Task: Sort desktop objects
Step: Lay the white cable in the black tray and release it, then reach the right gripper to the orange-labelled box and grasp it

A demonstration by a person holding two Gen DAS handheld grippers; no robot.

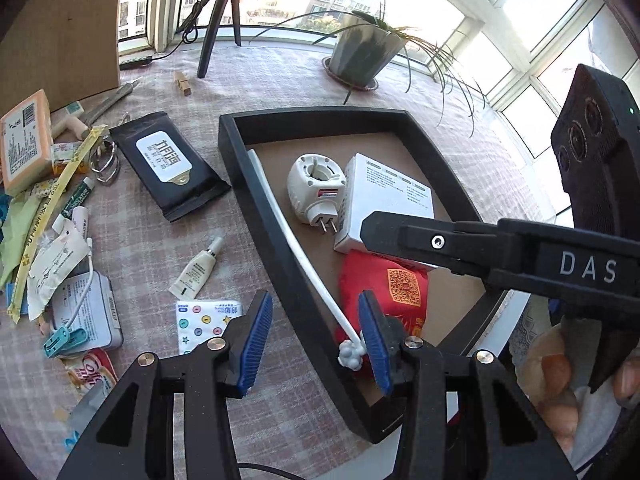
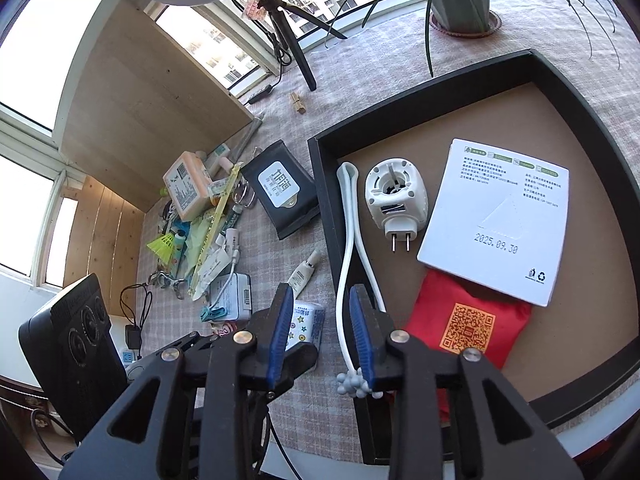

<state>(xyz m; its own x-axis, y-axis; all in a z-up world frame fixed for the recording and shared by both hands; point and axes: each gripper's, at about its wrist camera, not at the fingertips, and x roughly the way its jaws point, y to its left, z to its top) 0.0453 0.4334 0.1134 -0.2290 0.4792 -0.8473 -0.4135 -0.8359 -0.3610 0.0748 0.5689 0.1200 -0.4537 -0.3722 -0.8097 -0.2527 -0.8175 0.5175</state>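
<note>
White looped strap (image 2: 347,240) w/ the knobbly end lies along the left inner wall of the black tray (image 2: 568,80), its bead cluster hanging over the near rim. Also in the tray: white plug-in unit (image 2: 396,192), white box (image 2: 496,216), red pouch (image 2: 468,320) half under the box. So approx four items sorted.

Lots left on the worktop (image 1: 280,72): black wipes pack (image 1: 170,164), small tube (image 1: 198,268), tissue pack w/ buttons print (image 1: 204,320), tin (image 1: 86,312) w/ a teal clip, plus the jumbled pile by the orange box (image 1: 24,140). Judging by that, well under halfway.

Left hand-held gripper (image 1: 316,340): jaws parted, nothing pinched; right pad sits just beside the strap's bead end, the tray rim in the gap below. Right hand-held gripper (image 2: 322,332): jaws apart too, narrower gap, strap runs down through it, the right pad right against the bead end but no squeeze visible — reads as let go, not holding.
</note>
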